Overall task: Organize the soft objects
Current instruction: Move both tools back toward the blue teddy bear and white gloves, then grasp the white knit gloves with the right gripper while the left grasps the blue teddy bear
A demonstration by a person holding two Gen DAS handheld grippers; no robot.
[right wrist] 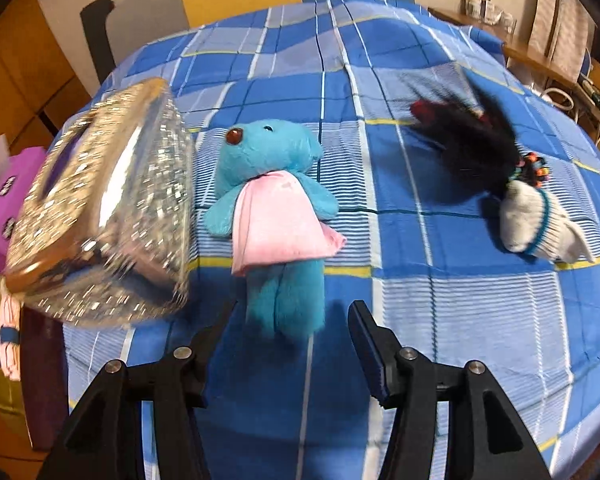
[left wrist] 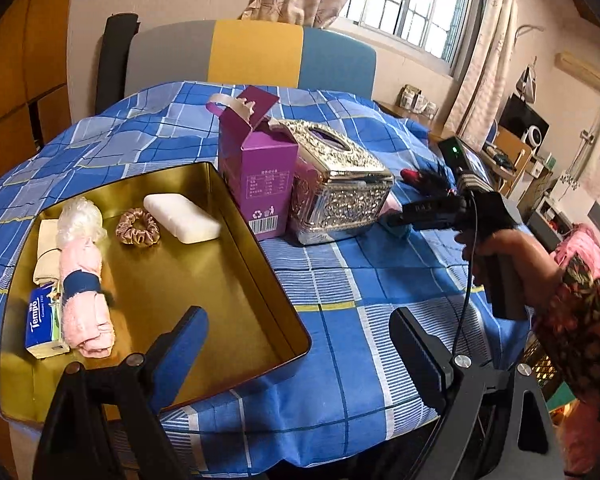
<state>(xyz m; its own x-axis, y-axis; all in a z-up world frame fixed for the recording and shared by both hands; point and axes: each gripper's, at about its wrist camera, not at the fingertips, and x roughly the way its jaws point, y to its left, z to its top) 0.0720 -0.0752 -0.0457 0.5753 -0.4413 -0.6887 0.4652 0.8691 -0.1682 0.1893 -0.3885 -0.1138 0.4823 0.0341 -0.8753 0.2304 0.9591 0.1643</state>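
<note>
Your right gripper [right wrist: 288, 344] hangs over the blue plush toy [right wrist: 276, 216], which lies on its back on the checked cloth at the centre of the right wrist view, its feet toward you. The jaws stand partly apart with nothing pressed between them; the toy's legs lie just ahead of the gap. Your left gripper [left wrist: 300, 340] has its jaws wide and empty, hovering at the near right corner of the gold tin tray [left wrist: 260, 240].

The toy looks light and squashy — it should give under the pads instead of slipping, and nothing on it looks breakable. I'd take it across the legs or the belly, where the stuffing is thickest. The pink cloth dress [right wrist: 276, 224] is loose and would likely slide or bunch if you pinch only that.

To the right of the toy lie a black feathery piece [right wrist: 472, 140] and a white knitted sock [right wrist: 536, 220], touching each other. The silver tissue box [right wrist: 104, 208] sits close on the toy's left — hard, so mind it as you close.

The surface wears a blue checked cloth [left wrist: 340, 280] with some wrinkles. In the tray already: a rolled pink towel [left wrist: 84, 280], a Tempo tissue pack [left wrist: 44, 320], a satin scrunchie [left wrist: 136, 226] and a white sponge-like block [left wrist: 180, 218]. A purple carton [left wrist: 260, 176] stands behind it; a window and curtains fill the upper right.
</note>
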